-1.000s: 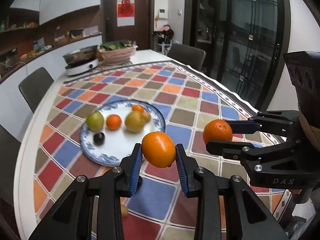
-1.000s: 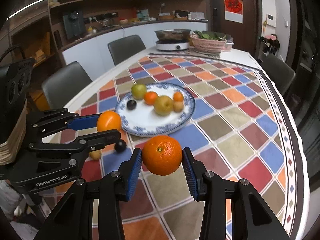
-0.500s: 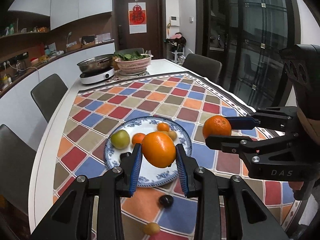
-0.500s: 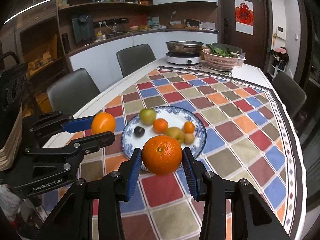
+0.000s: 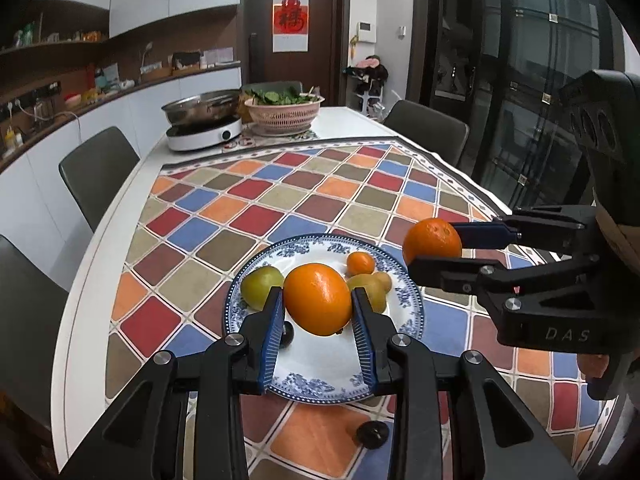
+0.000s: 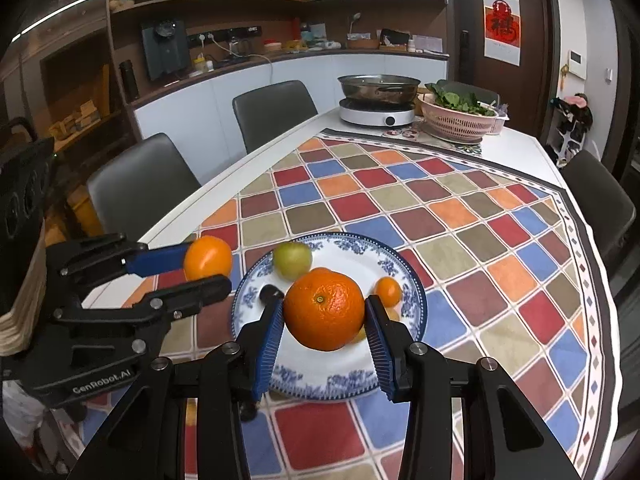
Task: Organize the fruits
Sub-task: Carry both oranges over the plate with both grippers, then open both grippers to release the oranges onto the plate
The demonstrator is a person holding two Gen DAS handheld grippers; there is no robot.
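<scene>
Two grippers, left gripper [image 5: 318, 322] and right gripper [image 6: 324, 326], each clamp jaws on an orange above the plate [image 5: 404, 320].

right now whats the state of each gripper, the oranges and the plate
left gripper: shut on smooth orange, held in the air over the plate
right gripper: shut on dimpled orange, also held in the air
plate: on the tablecloth, partly filled with a green fruit, a small orange and others

Small dark fruit [image 5: 286, 334] on plate [image 5: 412, 304], half hidden behind hand-held gripper [image 5: 318, 322]
</scene>
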